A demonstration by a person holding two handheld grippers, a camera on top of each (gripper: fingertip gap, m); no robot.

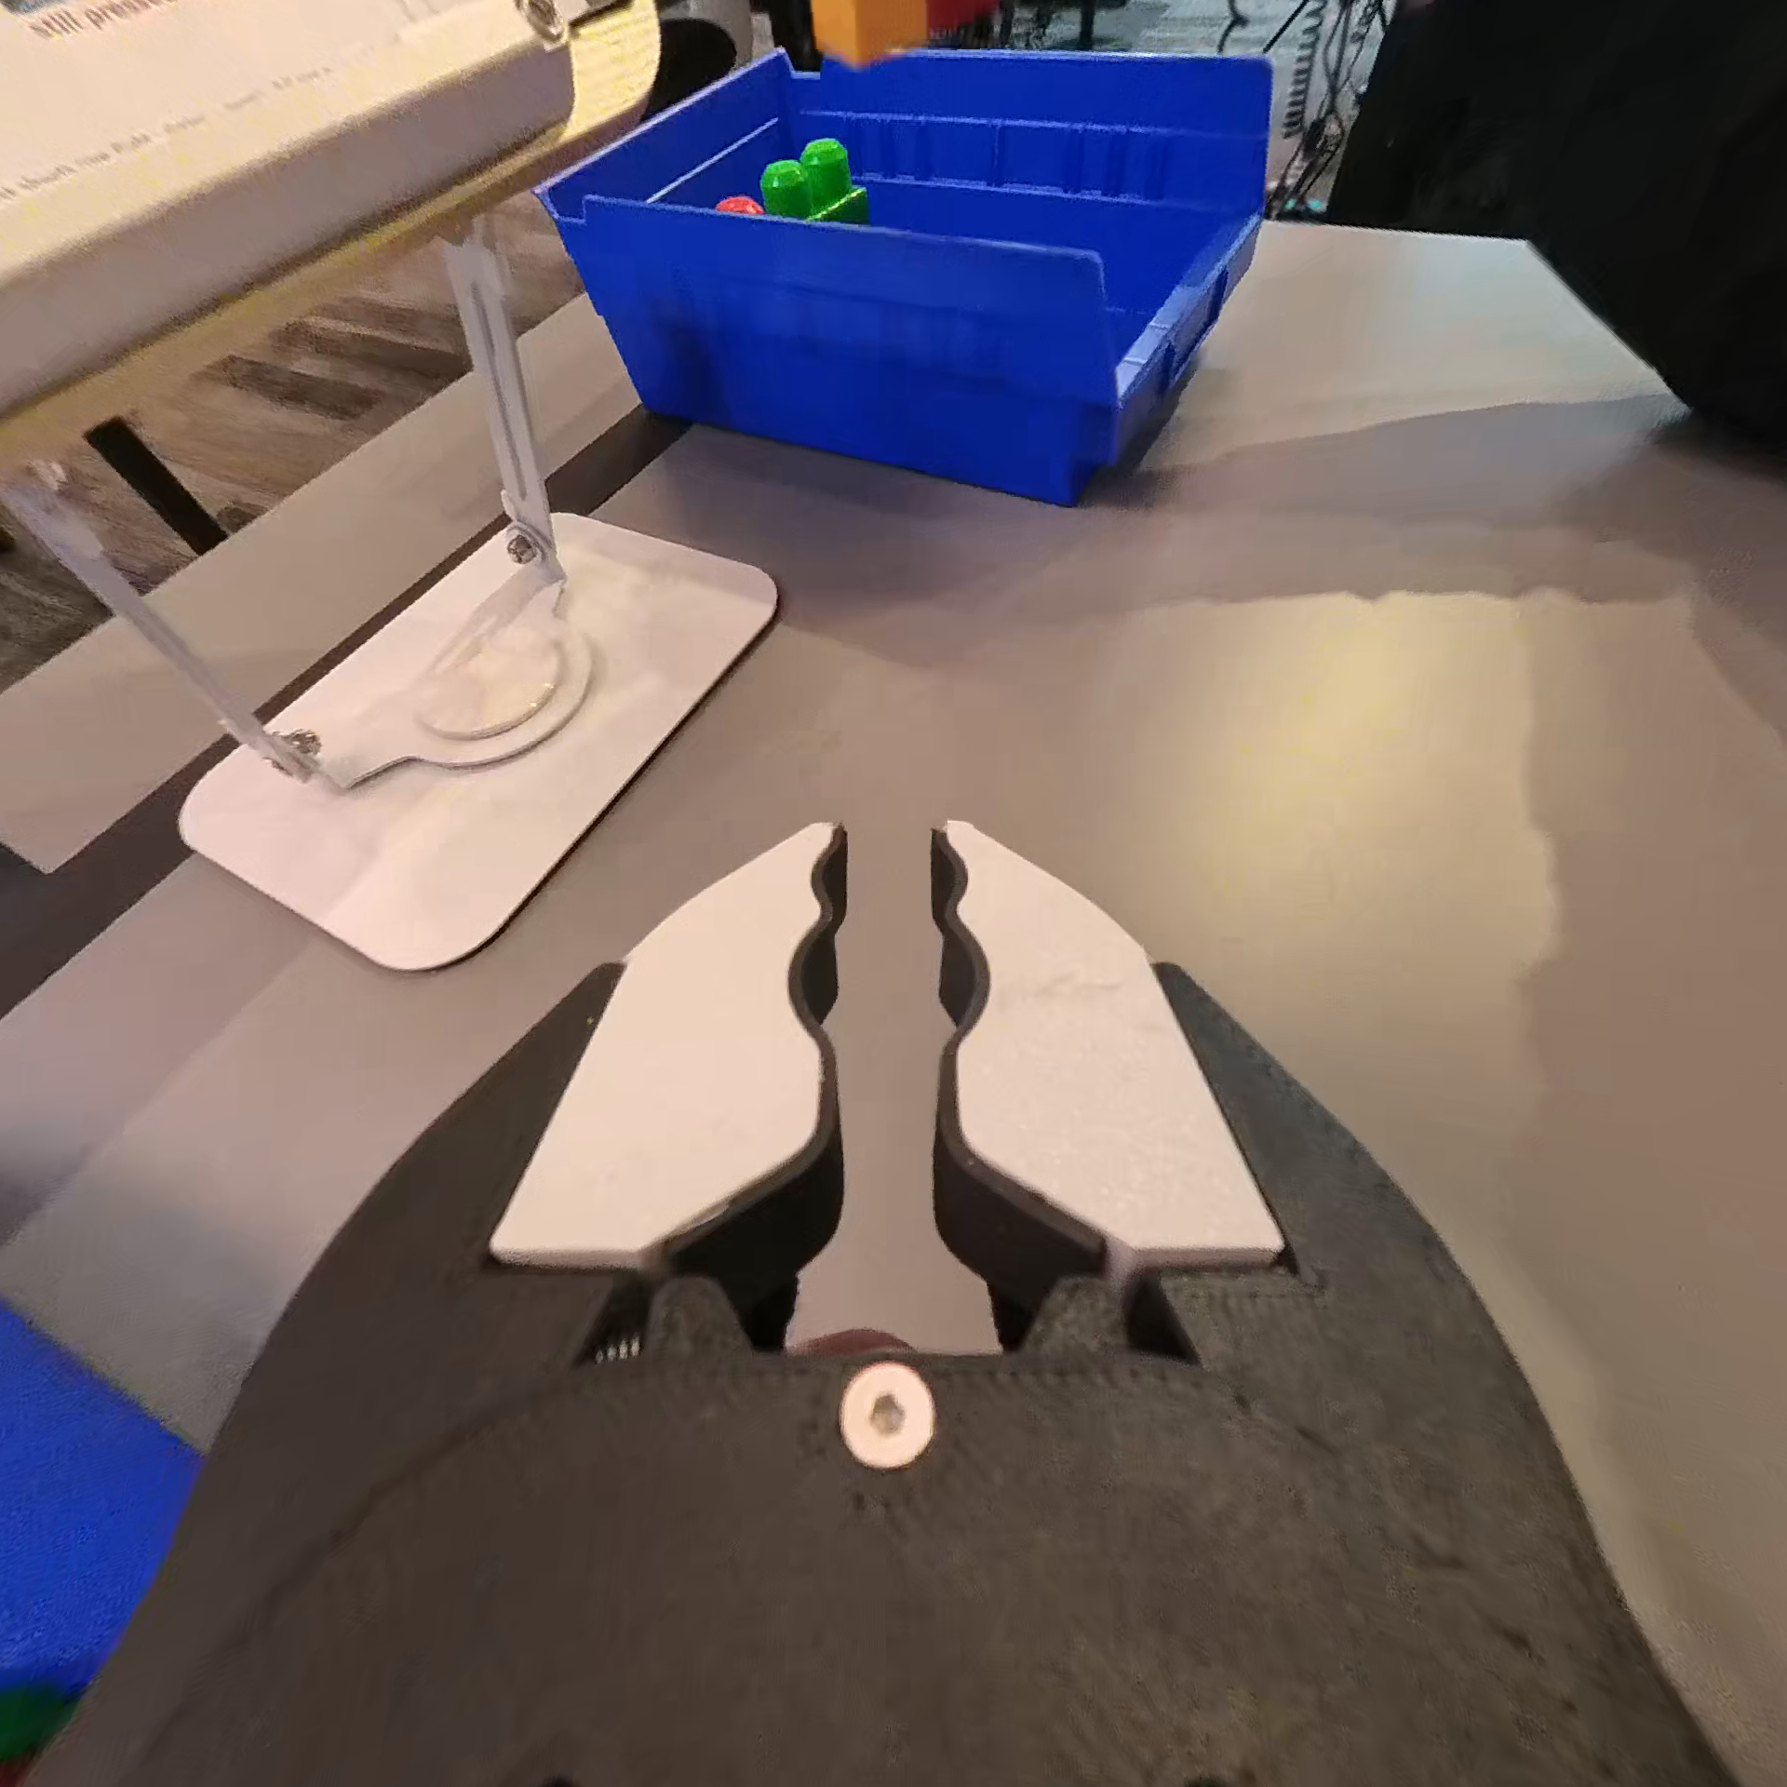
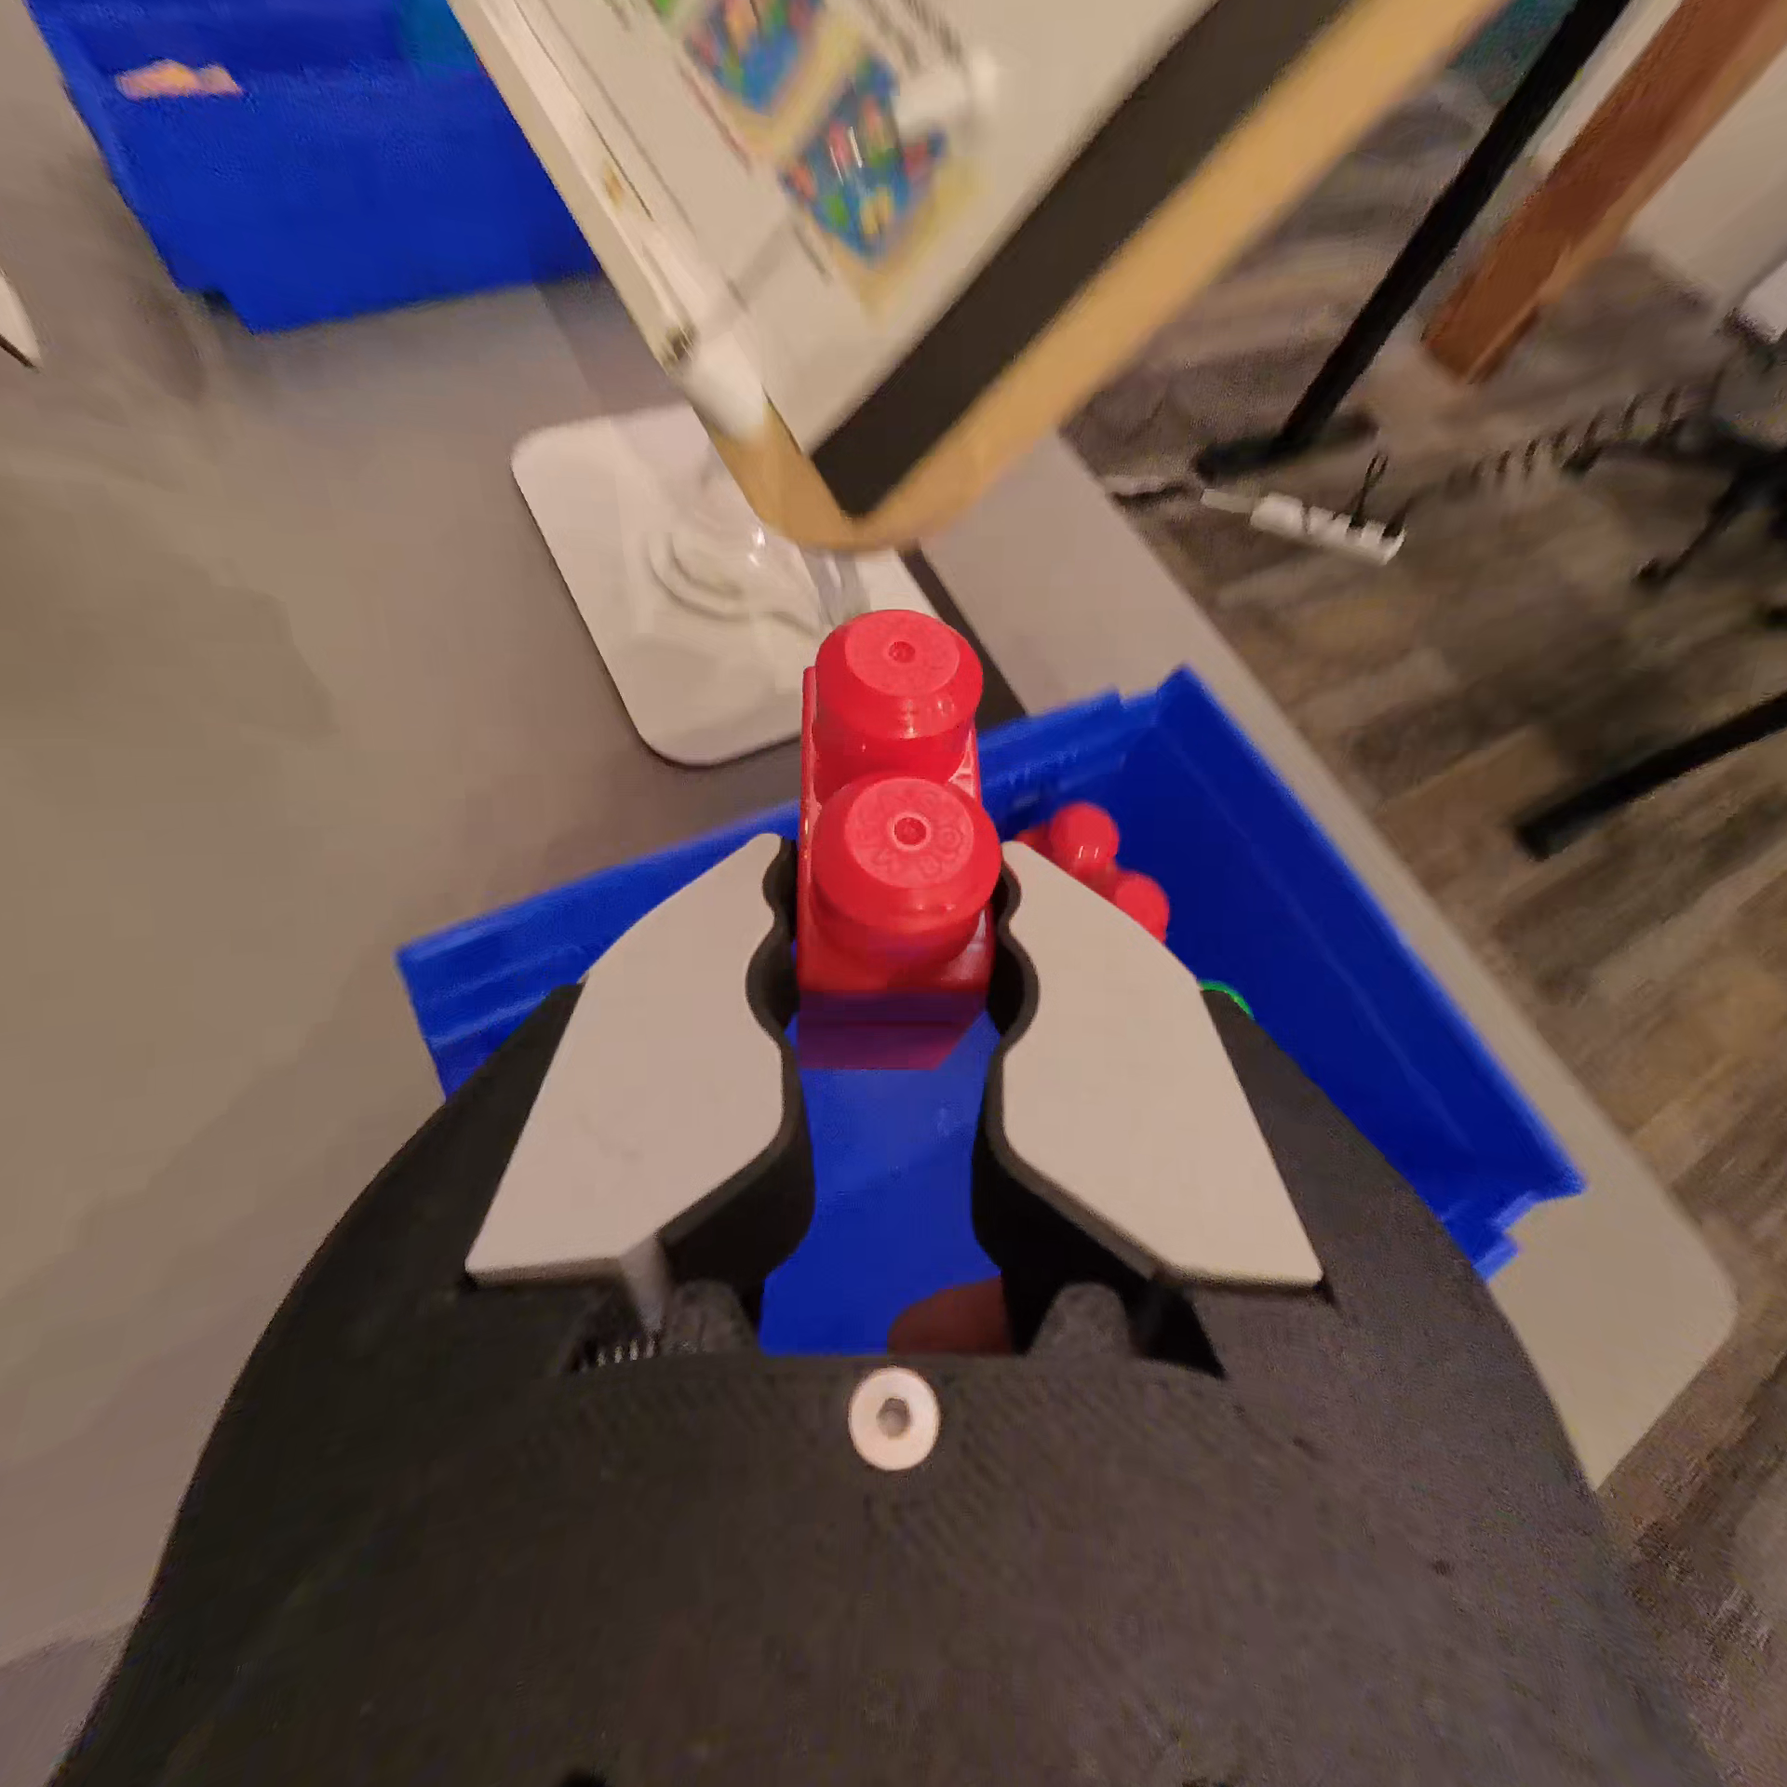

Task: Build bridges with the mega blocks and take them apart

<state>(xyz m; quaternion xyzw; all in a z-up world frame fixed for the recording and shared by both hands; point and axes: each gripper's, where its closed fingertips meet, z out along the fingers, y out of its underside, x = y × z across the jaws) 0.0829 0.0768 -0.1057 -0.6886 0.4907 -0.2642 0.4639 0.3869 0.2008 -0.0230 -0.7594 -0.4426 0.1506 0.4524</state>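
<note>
Left wrist view: tilted board (image 1: 242, 145) cut off by the top and left edges. Red piece (image 1: 740, 208) in far bin (image 1: 870, 319) mostly hidden by the wall. Orange thing (image 1: 861, 29) cut by top edge, kind unclear. Right wrist view: red blocks (image 2: 1102, 870) in near bin (image 2: 1354, 967) partly hidden behind a finger (count unclear). Green bit (image 2: 1223, 996) barely shows. Floor (image 2: 1450, 532) blurred.

A tilted instruction board (image 1: 242, 164) on a white-based stand (image 1: 464, 774); wood-look floor (image 2: 1547, 774).
</note>
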